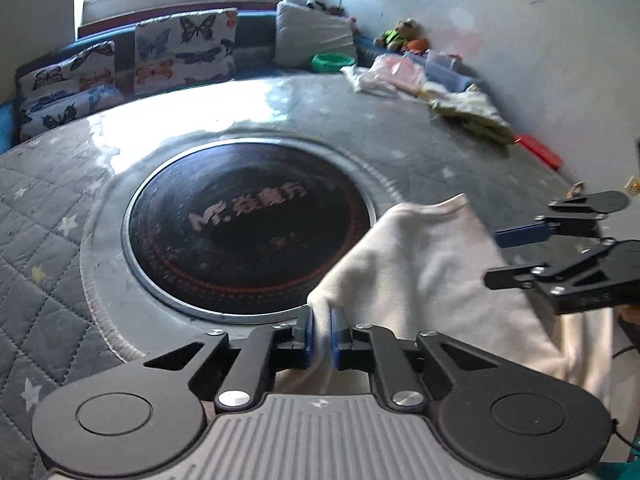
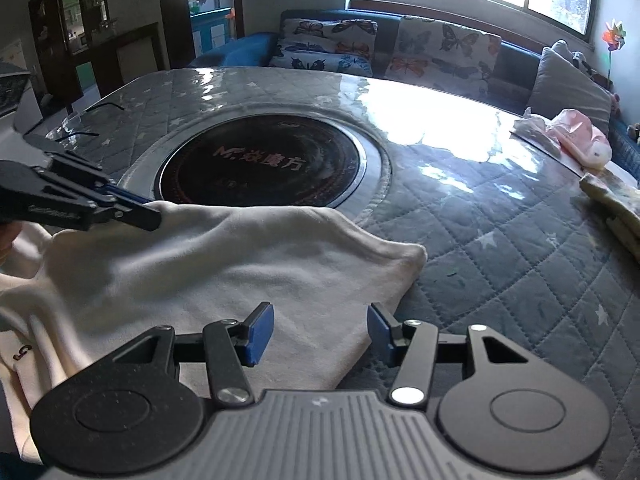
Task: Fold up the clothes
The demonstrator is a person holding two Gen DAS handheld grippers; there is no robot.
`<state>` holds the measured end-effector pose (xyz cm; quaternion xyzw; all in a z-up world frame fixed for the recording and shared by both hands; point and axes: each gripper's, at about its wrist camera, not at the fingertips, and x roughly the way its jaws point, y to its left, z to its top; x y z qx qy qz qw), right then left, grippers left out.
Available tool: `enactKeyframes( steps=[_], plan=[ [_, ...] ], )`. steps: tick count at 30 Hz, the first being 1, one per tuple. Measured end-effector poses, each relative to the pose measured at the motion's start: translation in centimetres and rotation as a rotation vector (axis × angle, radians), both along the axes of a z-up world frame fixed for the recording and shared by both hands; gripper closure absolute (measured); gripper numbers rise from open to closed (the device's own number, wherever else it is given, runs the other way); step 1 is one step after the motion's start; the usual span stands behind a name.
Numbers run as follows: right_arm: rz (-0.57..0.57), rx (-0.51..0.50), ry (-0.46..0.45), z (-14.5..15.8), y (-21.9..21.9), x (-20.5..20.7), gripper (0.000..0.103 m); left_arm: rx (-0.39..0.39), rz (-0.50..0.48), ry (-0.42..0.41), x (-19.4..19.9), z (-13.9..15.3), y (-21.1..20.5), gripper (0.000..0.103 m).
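A white garment (image 1: 432,264) lies on the quilted grey table cover (image 1: 60,240), partly lifted. My left gripper (image 1: 321,334) is shut on a bunched edge of it, near the rim of the round black cooktop (image 1: 248,220). In the right wrist view the white garment (image 2: 240,264) spreads across the near side of the table, one corner pointing right. My right gripper (image 2: 320,332) is open just above the cloth and holds nothing. The left gripper (image 2: 140,210) shows at the left, pinching the garment's far edge. The right gripper (image 1: 496,256) shows open at the right of the left wrist view.
A pile of folded and loose clothes (image 1: 400,76) lies at the table's far right, with a red object (image 1: 540,152) by the wall. Butterfly cushions (image 2: 332,46) line a blue sofa behind the table. Glasses (image 2: 80,120) lie at the far left.
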<state>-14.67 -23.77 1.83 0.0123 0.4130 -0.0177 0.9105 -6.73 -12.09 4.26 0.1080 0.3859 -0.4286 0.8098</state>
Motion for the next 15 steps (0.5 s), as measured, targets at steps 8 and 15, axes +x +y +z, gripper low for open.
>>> enactKeyframes(
  steps=[8, 15],
  plan=[
    [-0.028, -0.004, -0.102, 2.9, -0.1, 0.4, 0.05, -0.067, -0.149, -0.056, -5.8, 1.8, -0.4, 0.095],
    [0.037, 0.005, -0.194, 4.3, 2.4, 1.5, 0.05, -0.025, -0.198, -0.057, -8.1, 0.1, -1.8, 0.095]
  ],
)
